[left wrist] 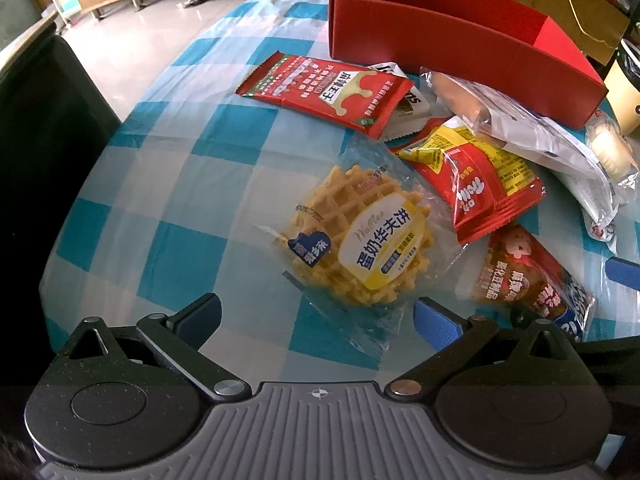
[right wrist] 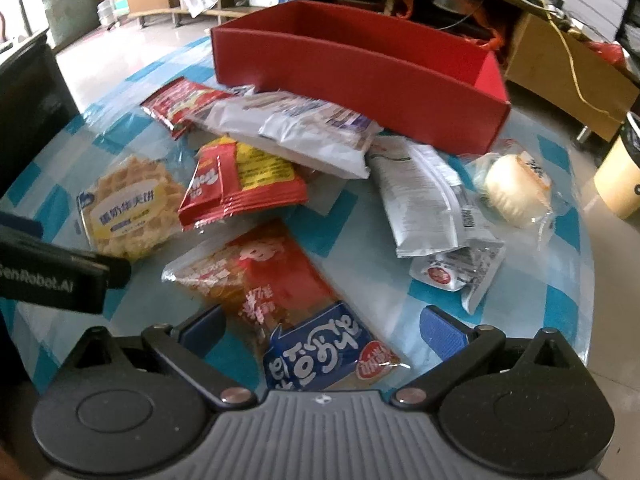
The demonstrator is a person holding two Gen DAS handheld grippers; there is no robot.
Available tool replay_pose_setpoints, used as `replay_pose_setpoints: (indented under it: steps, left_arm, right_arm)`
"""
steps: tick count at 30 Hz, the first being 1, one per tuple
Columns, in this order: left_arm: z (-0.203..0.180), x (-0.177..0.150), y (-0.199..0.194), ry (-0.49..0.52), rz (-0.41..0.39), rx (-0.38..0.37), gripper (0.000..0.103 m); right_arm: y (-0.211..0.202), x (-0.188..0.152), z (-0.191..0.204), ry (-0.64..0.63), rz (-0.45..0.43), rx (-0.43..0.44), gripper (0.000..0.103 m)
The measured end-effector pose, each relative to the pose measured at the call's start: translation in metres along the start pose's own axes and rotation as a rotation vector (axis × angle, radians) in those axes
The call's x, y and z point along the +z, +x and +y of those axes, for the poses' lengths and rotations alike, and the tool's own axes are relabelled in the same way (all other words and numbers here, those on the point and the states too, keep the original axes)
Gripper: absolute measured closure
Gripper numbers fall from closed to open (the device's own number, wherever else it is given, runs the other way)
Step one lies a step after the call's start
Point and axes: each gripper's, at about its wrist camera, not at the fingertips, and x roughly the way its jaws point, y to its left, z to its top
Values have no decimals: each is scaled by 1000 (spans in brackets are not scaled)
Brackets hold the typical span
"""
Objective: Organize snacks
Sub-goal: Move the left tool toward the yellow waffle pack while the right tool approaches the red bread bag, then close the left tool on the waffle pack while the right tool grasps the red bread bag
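Hovering over the checked tablecloth point(left wrist: 168, 184), my left gripper point(left wrist: 316, 320) spreads wide before one clear-wrapped golden waffle point(left wrist: 356, 236) with a yellow label. My right gripper point(right wrist: 322, 330) gapes, empty, astride one red-and-blue snack packet point(right wrist: 296, 312). One empty red box point(right wrist: 360, 76) stands behind roughly eight scattered packets.

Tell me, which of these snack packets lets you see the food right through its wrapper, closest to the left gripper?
The waffle packet, just ahead of the open left gripper. Its clear wrapper shows a golden grid-patterned waffle; the red packets nearby are printed and opaque.
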Motion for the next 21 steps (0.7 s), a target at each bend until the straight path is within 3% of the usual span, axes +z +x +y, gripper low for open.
replay_pose_setpoints:
  steps: [8,14,21]
  left_arm:
    - [8,5,5,-21,10,-14,0]
    - [14,7,2,-44,-3,-22,0]
    - [23,11,-17,-29,-78,2,0]
  right_arm:
    - [17,-1,2,-18,56,33,2]
    - [19,-3,0,-12,39,43,1]
    - [14,-4,-1,-42,47,58,4]
